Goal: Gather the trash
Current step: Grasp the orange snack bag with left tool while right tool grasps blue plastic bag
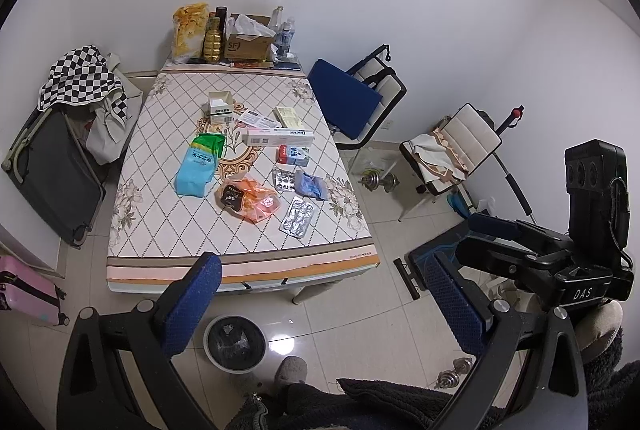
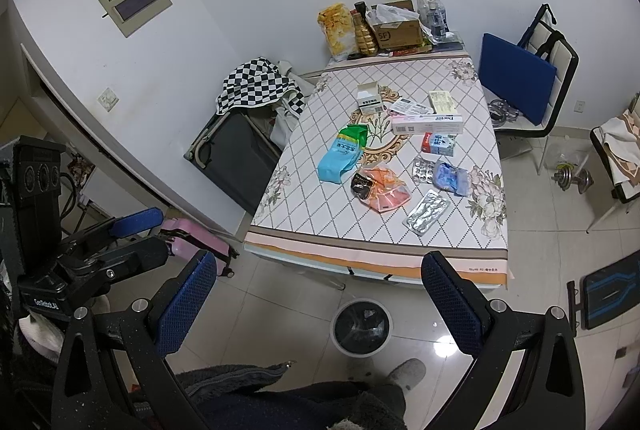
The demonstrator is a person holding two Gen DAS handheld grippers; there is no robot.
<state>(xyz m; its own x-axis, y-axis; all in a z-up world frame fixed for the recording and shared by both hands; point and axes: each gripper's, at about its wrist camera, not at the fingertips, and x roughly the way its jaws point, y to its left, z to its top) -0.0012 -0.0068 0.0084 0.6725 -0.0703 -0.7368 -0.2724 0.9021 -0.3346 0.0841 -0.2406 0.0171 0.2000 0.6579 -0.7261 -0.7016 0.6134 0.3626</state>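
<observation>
You see a white, diamond-patterned tablecloth (image 1: pixel 172 214) under a blue-green packet (image 1: pixel 200 164), an orange wrapper (image 1: pixel 256 200), silver blister packs (image 1: pixel 298 216), and a black-and-white checkered cloth (image 1: pixel 82 76) nearby.

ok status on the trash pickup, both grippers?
Left gripper open, empty. Right gripper open, empty. Wrappers and blister packs on table, untouched; bin on floor below. Nothing blocking.

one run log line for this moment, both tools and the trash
phase: approach | left tool: open, empty | right tool: open, empty | trash: wrappers, blister packs on table | bin: on floor by table
</observation>
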